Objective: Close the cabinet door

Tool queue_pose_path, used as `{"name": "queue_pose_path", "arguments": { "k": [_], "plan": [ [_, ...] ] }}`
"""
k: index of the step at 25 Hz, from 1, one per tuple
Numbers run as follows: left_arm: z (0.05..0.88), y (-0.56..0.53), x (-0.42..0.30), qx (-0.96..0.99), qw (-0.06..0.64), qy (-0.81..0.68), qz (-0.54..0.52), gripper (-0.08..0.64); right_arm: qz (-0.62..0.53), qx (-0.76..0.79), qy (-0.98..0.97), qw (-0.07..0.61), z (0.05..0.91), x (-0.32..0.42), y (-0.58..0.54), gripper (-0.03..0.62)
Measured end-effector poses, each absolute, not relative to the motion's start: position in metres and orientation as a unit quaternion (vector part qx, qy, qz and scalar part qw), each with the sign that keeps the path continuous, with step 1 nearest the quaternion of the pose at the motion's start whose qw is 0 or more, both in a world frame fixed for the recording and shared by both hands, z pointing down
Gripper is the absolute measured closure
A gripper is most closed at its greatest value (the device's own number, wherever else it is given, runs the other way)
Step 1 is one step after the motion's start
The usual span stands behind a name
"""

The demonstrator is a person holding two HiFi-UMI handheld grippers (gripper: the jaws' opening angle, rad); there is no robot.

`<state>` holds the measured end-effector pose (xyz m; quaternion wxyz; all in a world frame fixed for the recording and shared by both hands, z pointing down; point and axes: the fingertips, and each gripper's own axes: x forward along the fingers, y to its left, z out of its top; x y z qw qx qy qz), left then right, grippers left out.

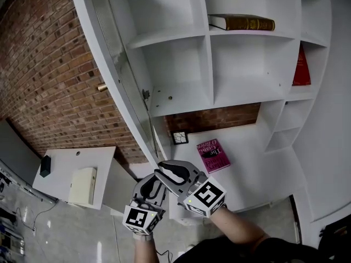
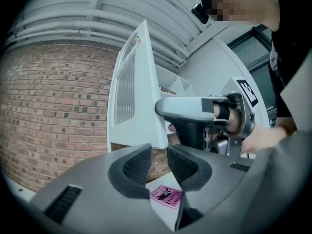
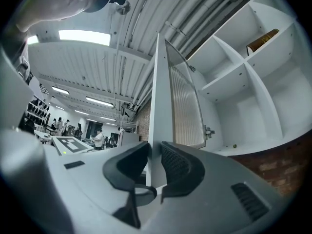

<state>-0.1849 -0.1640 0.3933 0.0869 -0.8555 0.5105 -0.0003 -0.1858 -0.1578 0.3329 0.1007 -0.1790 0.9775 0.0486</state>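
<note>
The white cabinet door (image 1: 118,64) with ribbed glass stands swung open from the white shelf cabinet (image 1: 208,64), edge-on in the head view. My right gripper (image 1: 169,171) is at the door's bottom corner. In the right gripper view the door's edge (image 3: 157,106) runs straight down between the jaws, and my right gripper (image 3: 155,167) is shut on it. My left gripper (image 1: 149,189) sits just below and left of the right one, not touching the door. In the left gripper view my left gripper (image 2: 158,165) is narrowly open with nothing between its pads.
A brown book (image 1: 241,22) lies on an upper shelf, and a red book (image 1: 301,67) stands at the right. A pink book (image 1: 214,155) and a small frame (image 1: 179,137) lie on the white counter. A brick wall (image 1: 49,81) and a white desk (image 1: 77,174) are at the left.
</note>
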Motion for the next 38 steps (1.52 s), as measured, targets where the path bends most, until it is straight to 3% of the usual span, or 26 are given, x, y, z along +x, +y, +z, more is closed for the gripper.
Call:
{"name": "queue_pose_path", "arguments": {
  "k": [38],
  "plan": [
    [0.393, -0.295, -0.028, -0.862, 0.099, 0.496, -0.025, 0.472, 0.032, -0.191, 0.971, 0.138, 0.33, -0.02, -0.299, 0.525]
  ]
}}
